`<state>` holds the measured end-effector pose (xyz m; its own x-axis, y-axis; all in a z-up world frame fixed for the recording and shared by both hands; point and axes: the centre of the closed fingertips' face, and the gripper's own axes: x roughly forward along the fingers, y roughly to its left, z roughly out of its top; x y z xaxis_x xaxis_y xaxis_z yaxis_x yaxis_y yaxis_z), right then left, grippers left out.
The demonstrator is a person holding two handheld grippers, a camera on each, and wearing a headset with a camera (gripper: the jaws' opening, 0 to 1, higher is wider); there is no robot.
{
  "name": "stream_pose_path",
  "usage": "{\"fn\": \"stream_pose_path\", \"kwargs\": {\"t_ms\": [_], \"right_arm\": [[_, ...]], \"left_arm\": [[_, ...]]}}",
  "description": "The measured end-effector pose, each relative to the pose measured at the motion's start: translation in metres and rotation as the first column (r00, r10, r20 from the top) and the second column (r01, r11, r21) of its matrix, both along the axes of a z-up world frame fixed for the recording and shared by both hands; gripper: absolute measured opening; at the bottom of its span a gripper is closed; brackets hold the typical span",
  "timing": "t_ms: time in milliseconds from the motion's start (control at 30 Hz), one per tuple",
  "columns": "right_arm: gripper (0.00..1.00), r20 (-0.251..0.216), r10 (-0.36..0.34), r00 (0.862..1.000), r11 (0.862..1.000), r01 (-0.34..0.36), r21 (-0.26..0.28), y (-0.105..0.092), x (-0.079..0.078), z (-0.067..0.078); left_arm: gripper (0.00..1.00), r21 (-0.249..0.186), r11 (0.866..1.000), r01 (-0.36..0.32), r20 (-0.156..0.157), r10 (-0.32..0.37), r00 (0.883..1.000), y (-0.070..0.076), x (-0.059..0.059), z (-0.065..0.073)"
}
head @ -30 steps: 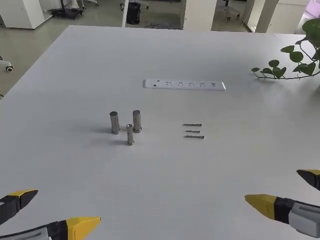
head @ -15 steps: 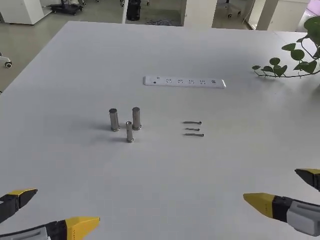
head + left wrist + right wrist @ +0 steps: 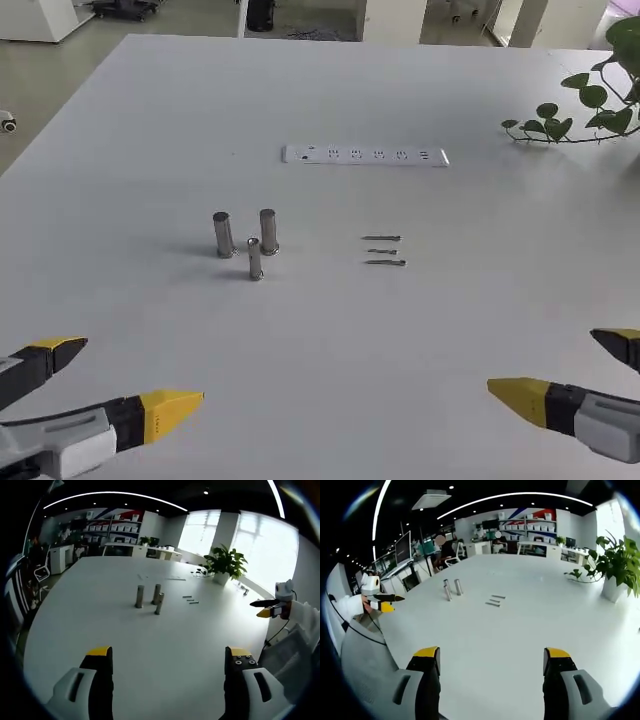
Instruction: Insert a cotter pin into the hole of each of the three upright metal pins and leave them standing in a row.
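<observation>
Head view: three pins (image 3: 267, 231) clustered centre-left on bench (image 3: 330, 340); cotter pins (image 3: 382, 251) lying to their right, apparently none inserted. Left gripper (image 3: 142, 370), right gripper (image 3: 542, 360) wide apart, empty, bottom corners. Next: grasp one cotter pin.

Left gripper (image 3: 144, 370): position changed. It is carried a little farther over the table (image 3: 330, 350), toward 12 o'clock, and is brought somewhat nearer the three upright metal pins (image 3: 267, 231), though it is kept well apart from them. More of its grey body is taken into the head view at 7 o'clock.

Head view: framing is shifted slightly, so the table's contents are seen higher in the picture. This is a shift of the camera.
</observation>
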<state>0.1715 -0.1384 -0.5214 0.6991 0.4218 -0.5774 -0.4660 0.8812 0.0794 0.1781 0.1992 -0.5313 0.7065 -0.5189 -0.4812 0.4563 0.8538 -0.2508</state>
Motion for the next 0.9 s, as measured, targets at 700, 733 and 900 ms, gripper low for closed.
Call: {"fn": "stream_pose_path", "kwargs": {"t_ms": [700,733,900], "right_arm": [[0.82,-0.017,0.012,1.000,1.000,-0.012,-0.006,-0.003,-0.001,-0.002],[0.82,-0.016,0.013,1.000,1.000,-0.013,-0.007,-0.003,-0.001,-0.002],[0.81,-0.018,0.012,1.000,1.000,-0.012,-0.007,-0.005,-0.001,-0.002]], "left_arm": [[0.62,0.077,0.997,0.017,0.102,-0.025,0.994,-0.051,0.102,-0.003],[0.59,0.078,0.997,0.016,0.102,-0.024,0.994,-0.053,0.105,-0.005],[0.45,0.099,0.995,-0.007,0.107,-0.003,0.994,-0.057,0.123,-0.013]]}}
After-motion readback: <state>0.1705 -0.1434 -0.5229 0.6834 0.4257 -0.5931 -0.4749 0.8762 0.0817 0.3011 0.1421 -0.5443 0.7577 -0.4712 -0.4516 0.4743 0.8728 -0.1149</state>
